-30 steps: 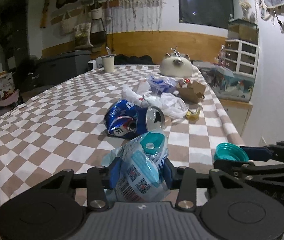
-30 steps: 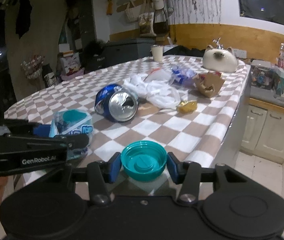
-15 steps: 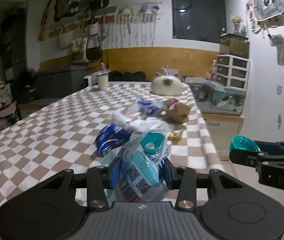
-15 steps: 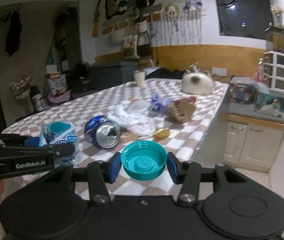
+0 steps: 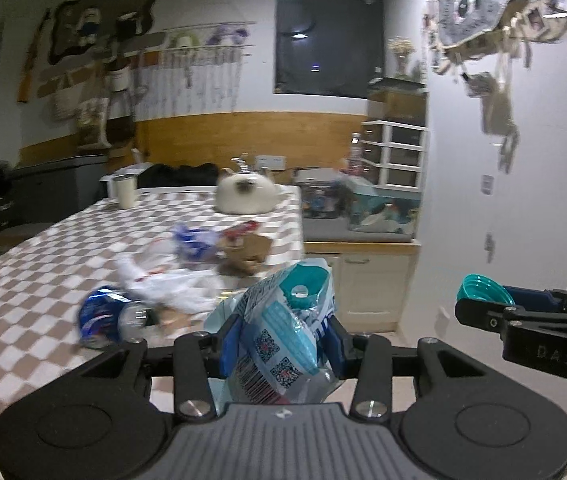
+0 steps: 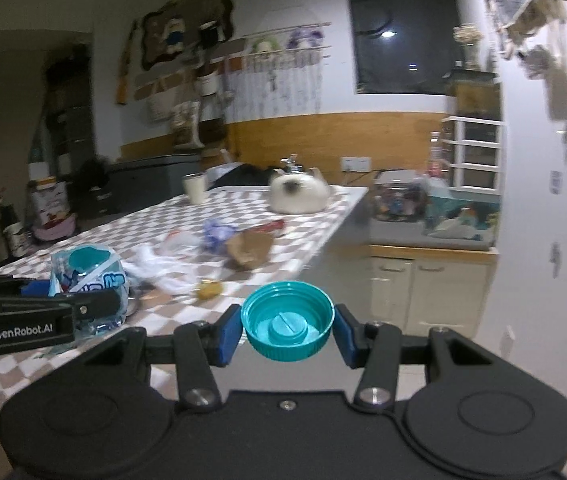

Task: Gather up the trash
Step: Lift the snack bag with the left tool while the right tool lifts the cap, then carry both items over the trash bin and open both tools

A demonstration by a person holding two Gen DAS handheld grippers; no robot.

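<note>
My left gripper [image 5: 279,344] is shut on a crumpled plastic wrapper [image 5: 283,332] with teal print and barcodes, held above the table's near edge; the same wrapper [image 6: 87,276] shows at the left of the right wrist view. My right gripper [image 6: 287,330] is shut on a teal bottle cap [image 6: 288,325], hollow side up, off the table's corner; that cap [image 5: 479,289] appears at the right of the left wrist view. On the checkered table [image 5: 43,256] lie a crushed blue can [image 5: 103,316], a white plastic bag [image 5: 163,284], a brown cardboard piece [image 5: 247,252] and a small yellow scrap [image 6: 209,289].
A cream cup [image 5: 126,192] and a white cat-shaped teapot [image 5: 245,196] stand at the table's far end. Low cabinets [image 6: 431,280] with a cluttered counter run along the right wall. A white drawer unit [image 5: 399,152] stands above them.
Both grippers have drawn back and risen away from the table, each keeping its load. The trash on the table now looks smaller and farther off, and more wall and cabinets show.
</note>
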